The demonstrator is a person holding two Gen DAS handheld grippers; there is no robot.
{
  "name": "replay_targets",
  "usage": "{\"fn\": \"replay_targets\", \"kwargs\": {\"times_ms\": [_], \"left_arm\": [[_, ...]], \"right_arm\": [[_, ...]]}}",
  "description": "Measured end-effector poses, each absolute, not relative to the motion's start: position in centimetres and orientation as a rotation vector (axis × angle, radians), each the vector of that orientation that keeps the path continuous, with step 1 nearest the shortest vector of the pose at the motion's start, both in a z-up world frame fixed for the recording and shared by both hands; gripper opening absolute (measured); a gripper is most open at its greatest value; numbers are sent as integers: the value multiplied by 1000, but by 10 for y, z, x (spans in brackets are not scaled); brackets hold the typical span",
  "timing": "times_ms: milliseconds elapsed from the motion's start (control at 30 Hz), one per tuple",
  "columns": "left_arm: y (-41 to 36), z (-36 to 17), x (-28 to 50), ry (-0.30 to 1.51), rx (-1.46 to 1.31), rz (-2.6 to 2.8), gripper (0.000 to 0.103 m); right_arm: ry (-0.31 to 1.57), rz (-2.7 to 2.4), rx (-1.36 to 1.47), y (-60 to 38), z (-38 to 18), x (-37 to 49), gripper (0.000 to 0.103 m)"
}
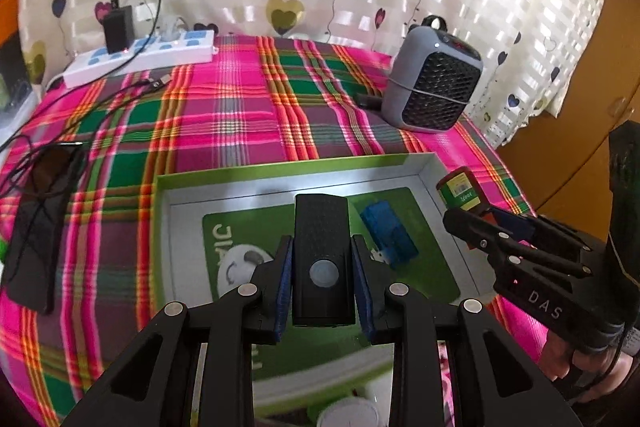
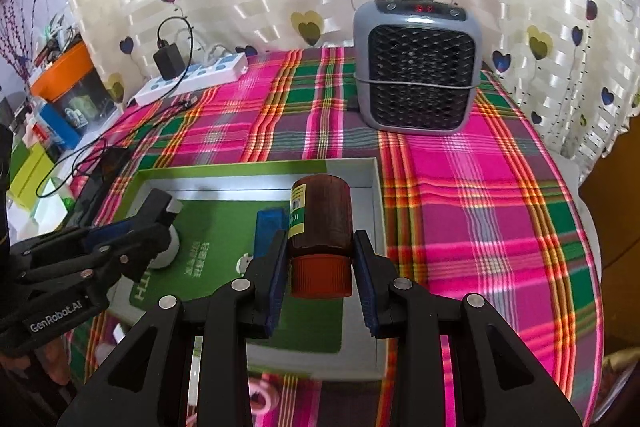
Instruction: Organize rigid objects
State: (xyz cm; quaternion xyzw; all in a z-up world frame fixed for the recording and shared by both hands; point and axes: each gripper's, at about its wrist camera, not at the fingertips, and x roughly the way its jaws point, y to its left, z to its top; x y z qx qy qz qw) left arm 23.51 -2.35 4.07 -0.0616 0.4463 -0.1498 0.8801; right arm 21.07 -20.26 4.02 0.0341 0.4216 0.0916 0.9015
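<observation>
My left gripper [image 1: 322,269] is shut on a black rectangular device [image 1: 322,247] with a round grey button, held above the open green-rimmed box [image 1: 280,171]. My right gripper [image 2: 320,259] is shut on a brown bottle [image 2: 324,215] with an orange cap and a green-yellow label, held over the box's right side [image 2: 376,187]. A blue rectangular object [image 1: 390,231] lies inside the box on a green printed insert; it also shows in the right wrist view [image 2: 270,231]. The right gripper with the bottle [image 1: 460,189] shows at the box's right edge in the left wrist view. The left gripper [image 2: 160,215] shows at left in the right wrist view.
A grey fan heater [image 2: 416,67] stands at the back right of the plaid-covered table [image 2: 480,187]. A white power strip [image 1: 140,57] with a black adapter sits at the back left. A black phone [image 1: 40,219] with cables lies at the left. A white round lid [image 1: 348,415] lies near the front.
</observation>
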Motion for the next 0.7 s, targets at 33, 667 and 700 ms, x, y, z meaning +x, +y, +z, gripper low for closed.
{"fn": "replay_targets", "kwargs": {"times_ms": [33,667,700], "left_arm": [[-24,38,238,935,-132,-313,26],[-35,12,264,977,-118,-304,26],[-36,11,265,981,-116,-305,26]], "right_arm": [[876,191,67,-202,39,214,33],[922,199,41,-196,16,249,33],[921,200,39,-196,16,250,33]]}}
